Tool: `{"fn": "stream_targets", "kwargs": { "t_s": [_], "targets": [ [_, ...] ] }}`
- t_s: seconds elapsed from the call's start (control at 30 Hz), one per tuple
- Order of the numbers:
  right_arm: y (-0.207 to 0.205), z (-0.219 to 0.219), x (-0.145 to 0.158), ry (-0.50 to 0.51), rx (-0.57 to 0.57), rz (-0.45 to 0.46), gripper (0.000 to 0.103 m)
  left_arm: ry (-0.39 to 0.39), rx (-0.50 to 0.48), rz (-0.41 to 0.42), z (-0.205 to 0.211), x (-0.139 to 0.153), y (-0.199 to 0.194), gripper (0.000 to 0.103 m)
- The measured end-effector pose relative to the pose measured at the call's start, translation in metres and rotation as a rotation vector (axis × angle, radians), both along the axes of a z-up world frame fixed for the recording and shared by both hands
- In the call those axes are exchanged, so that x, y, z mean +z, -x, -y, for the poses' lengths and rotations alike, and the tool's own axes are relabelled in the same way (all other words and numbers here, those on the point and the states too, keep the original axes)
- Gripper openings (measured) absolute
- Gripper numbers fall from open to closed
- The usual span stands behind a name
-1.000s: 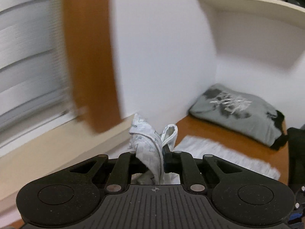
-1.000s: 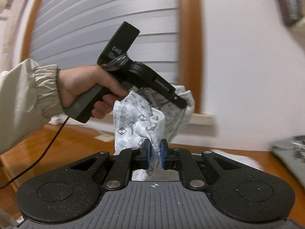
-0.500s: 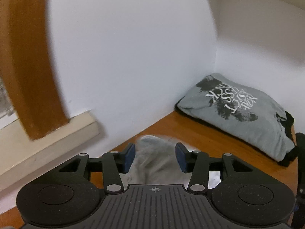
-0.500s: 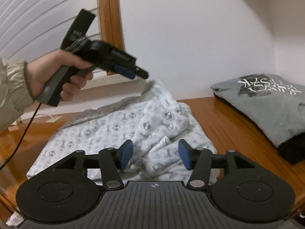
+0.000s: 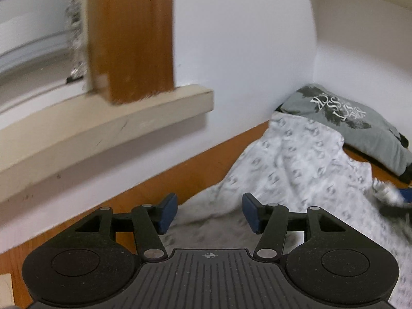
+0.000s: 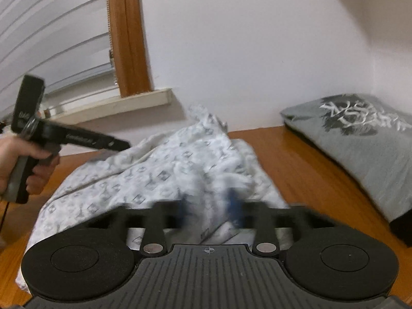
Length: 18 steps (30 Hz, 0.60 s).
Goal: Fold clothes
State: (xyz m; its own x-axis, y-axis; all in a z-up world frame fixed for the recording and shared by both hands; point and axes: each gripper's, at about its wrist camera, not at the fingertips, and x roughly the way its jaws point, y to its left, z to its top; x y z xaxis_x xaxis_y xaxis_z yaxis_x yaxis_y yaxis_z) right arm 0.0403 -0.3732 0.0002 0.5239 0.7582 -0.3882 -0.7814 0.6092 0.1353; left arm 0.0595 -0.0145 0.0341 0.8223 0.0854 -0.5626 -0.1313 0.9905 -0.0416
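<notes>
A white garment point(image 6: 159, 177) printed with small grey motifs is spread crumpled across the table point(image 6: 296, 159), bunched into a ridge near the back edge. A folded grey shirt point(image 6: 360, 134) with a dark-and-white print is laid in the far right corner.

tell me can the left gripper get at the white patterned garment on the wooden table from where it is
Probably yes: the left gripper has its jaws opening with nothing between them, and the white patterned garment lies directly ahead on the wooden table, unobstructed.
</notes>
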Motion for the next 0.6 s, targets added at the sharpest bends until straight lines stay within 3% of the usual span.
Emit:
{"fn": "stream_targets", "kwargs": {
  "t_s": [0.1, 0.2, 0.33, 0.47, 0.6],
  "targets": [
    [0.0, 0.026, 0.011, -0.043, -0.079, 0.037, 0.009, 0.03, -0.012, 0.02, -0.012, -0.004, 0.007, 0.06],
    [-0.002, 0.06, 0.015, -0.079, -0.165, -0.006, 0.008, 0.063, -0.047, 0.037, -0.018, -0.006, 0.01, 0.06],
    [-0.004, 0.062, -0.007, 0.034, -0.253, -0.075, 0.013, 0.074, -0.088, 0.034, -0.028, -0.01, 0.009, 0.06],
    [0.016, 0.052, -0.001, 0.097, -0.342, 0.045, 0.024, 0.102, -0.122, 0.018, -0.039, -0.017, 0.007, 0.063],
    [0.027, 0.034, 0.013, 0.086, -0.335, 0.114, 0.032, 0.11, -0.203, -0.015, -0.04, -0.024, -0.003, 0.065]
  ]
}}
